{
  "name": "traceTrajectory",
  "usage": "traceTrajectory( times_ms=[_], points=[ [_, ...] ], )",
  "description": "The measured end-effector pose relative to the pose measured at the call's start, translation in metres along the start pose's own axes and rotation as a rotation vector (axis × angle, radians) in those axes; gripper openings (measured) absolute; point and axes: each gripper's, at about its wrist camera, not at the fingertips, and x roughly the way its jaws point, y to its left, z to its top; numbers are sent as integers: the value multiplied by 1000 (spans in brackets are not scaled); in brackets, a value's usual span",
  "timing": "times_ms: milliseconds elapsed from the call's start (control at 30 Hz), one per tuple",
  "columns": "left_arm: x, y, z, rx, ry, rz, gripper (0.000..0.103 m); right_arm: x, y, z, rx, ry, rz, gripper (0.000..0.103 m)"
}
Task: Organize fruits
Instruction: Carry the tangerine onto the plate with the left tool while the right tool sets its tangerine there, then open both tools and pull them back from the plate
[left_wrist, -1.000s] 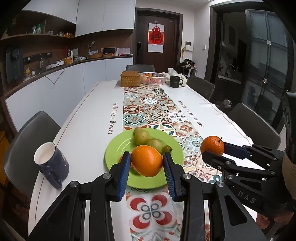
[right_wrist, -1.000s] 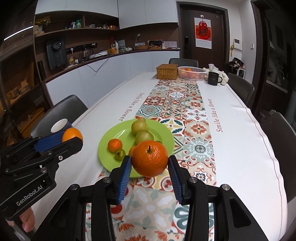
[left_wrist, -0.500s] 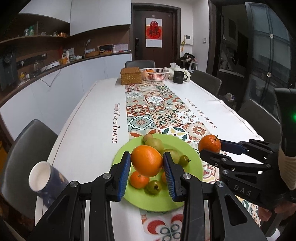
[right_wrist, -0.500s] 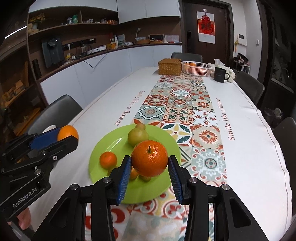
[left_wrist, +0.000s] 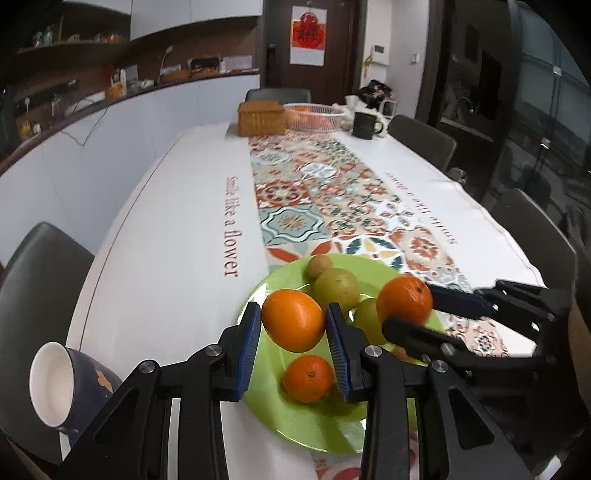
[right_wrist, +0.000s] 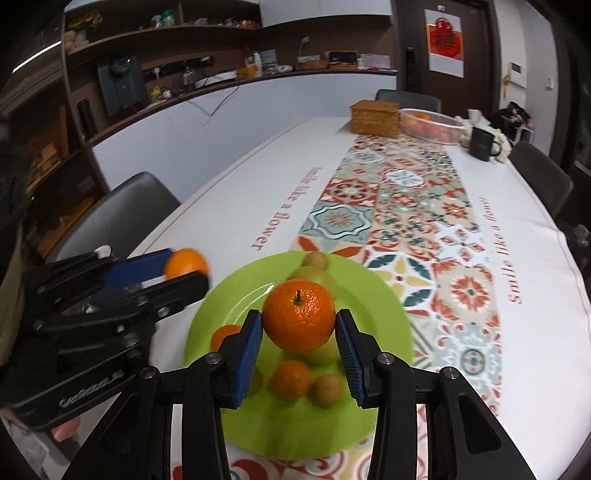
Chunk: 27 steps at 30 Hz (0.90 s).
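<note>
While both grippers hang over the green plate (left_wrist: 295, 424), each has its blue pads closed on a fruit: the left gripper (left_wrist: 293, 325) clamps a smooth orange (left_wrist: 293, 319) and the right gripper (right_wrist: 299, 325) clamps a stemmed mandarin (right_wrist: 299, 319), both fruits clear of the plate. Below the left fingers (left_wrist: 245, 347) a small mandarin (left_wrist: 308, 376) lies on the plate, partly cut off by the right-hand pad; just beyond those fingers sit a green fruit (left_wrist: 336, 288) and a smaller brownish one (left_wrist: 318, 266). Under the right gripper the plate's contents are smeared by motion blur, so the orange and greenish lumps there cannot be told apart with any certainty, and the held mandarin hides what lies directly behind it. The plate's near rim is covered by the gripper bodies in both views. To the left of the left fingers a dark blue mug (left_wrist: 70, 387) stands near the table's edge, its base cut off by the frame. Ahead of both pairs of fingers the white tablecloth (left_wrist: 166, 229) and its patterned runner (right_wrist: 406, 206) stretch bare, giving open room forward and to either side. At the far end stand a wicker box (right_wrist: 375, 118), a white basket (right_wrist: 432, 125) whose contents are too small to name, and a black mug (right_wrist: 482, 144).
</note>
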Motion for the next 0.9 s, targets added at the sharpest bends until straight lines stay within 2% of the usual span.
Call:
traceTrajectory(
  times_ms=[200,333,400,500,767,900],
  points=[
    [25,4,-2,-19,63,-48,36,19,6,-6,-14,57,26,42],
    [29,1,-4,-29,62,-60,37,20,8,-8,-27,63,25,43],
    [27,2,-4,-28,54,-49,44,18,9,-9,-44,57,8,47],
    [20,1,-5,-23,42,-34,49,13,7,-9,-50,46,-9,54],
    [-12,-9,-17,-18,10,49,49,-12,6,-20,-42,-2,-50,55],
    [-32,-18,-26,-15,-7,64,49,-29,-1,-26,-1,-29,-64,55]
  ],
)
